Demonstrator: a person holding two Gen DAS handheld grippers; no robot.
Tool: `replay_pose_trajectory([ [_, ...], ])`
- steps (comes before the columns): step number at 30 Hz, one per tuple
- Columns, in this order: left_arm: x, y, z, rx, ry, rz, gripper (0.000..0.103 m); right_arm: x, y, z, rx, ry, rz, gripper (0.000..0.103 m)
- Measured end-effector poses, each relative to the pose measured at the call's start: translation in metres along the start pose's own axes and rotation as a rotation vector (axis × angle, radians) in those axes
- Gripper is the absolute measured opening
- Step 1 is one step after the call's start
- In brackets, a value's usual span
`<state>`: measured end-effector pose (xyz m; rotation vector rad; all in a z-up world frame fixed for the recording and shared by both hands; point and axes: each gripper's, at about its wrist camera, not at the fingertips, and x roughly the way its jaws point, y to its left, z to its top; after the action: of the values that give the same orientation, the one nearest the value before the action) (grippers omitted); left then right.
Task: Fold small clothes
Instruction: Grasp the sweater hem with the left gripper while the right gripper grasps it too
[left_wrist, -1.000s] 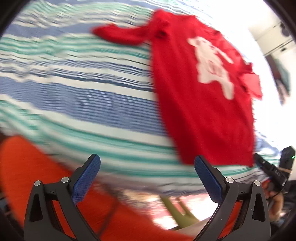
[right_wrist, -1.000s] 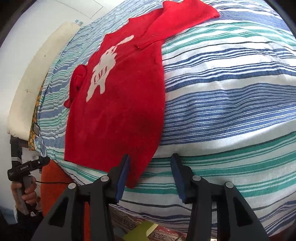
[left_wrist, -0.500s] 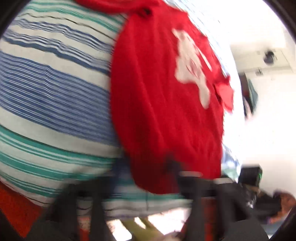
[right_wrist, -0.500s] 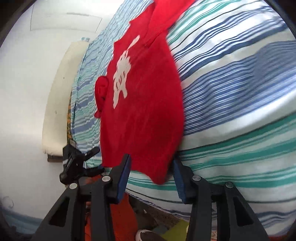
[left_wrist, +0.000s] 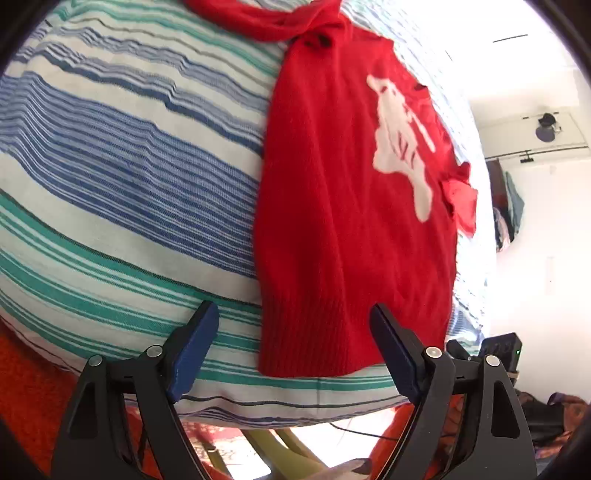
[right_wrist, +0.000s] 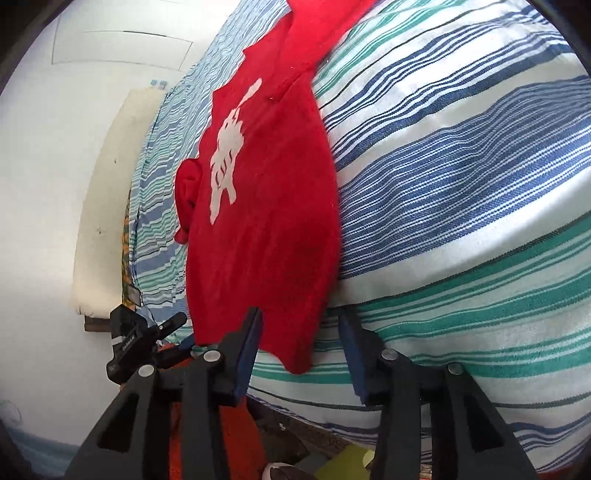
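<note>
A small red sweater (left_wrist: 343, 206) with a white print lies flat on the striped bedcover (left_wrist: 129, 177), its hem at the near edge. My left gripper (left_wrist: 291, 339) is open, its fingers on either side of the hem's left corner. In the right wrist view the sweater (right_wrist: 266, 206) lies the same way, one sleeve stretched away at the top. My right gripper (right_wrist: 301, 343) is open around the hem's right corner, not closed on it. The left gripper (right_wrist: 144, 339) shows at the hem's far corner there.
The bed's edge runs just in front of both grippers, with an orange rug (left_wrist: 26, 398) and yellow-green chair legs (left_wrist: 280, 450) below. A cream pillow or cushion (right_wrist: 107, 206) lies along the bed's far side by a white wall.
Both grippers have moved in toward the sweater's hem. The left one swung right from the bare bedcover to the hem's corner. The right one now straddles the other corner.
</note>
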<state>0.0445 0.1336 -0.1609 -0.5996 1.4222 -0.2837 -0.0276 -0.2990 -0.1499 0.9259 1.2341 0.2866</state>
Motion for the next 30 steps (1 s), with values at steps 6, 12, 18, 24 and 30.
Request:
replay_pose_trajectory([
  [6, 0.006, -0.018, -0.015, 0.129, 0.098, 0.035, 0.011, 0.014, 0.016, 0.003, -0.099, 0.073, -0.03, 0.005],
  [12, -0.009, -0.004, -0.02, 0.057, 0.063, -0.017, 0.006, -0.016, 0.023, -0.003, -0.139, 0.005, -0.106, 0.005],
  [18, -0.022, -0.004, -0.027, 0.024, 0.014, 0.091, 0.005, -0.018, 0.029, -0.005, -0.172, 0.002, -0.243, 0.004],
  [24, -0.011, 0.0, -0.027, 0.015, 0.035, 0.22, 0.004, -0.021, 0.02, -0.004, -0.155, 0.014, -0.321, 0.003],
  [30, 0.003, -0.01, -0.027, 0.081, 0.032, 0.337, 0.005, -0.013, 0.021, -0.003, -0.216, 0.022, -0.396, 0.003],
])
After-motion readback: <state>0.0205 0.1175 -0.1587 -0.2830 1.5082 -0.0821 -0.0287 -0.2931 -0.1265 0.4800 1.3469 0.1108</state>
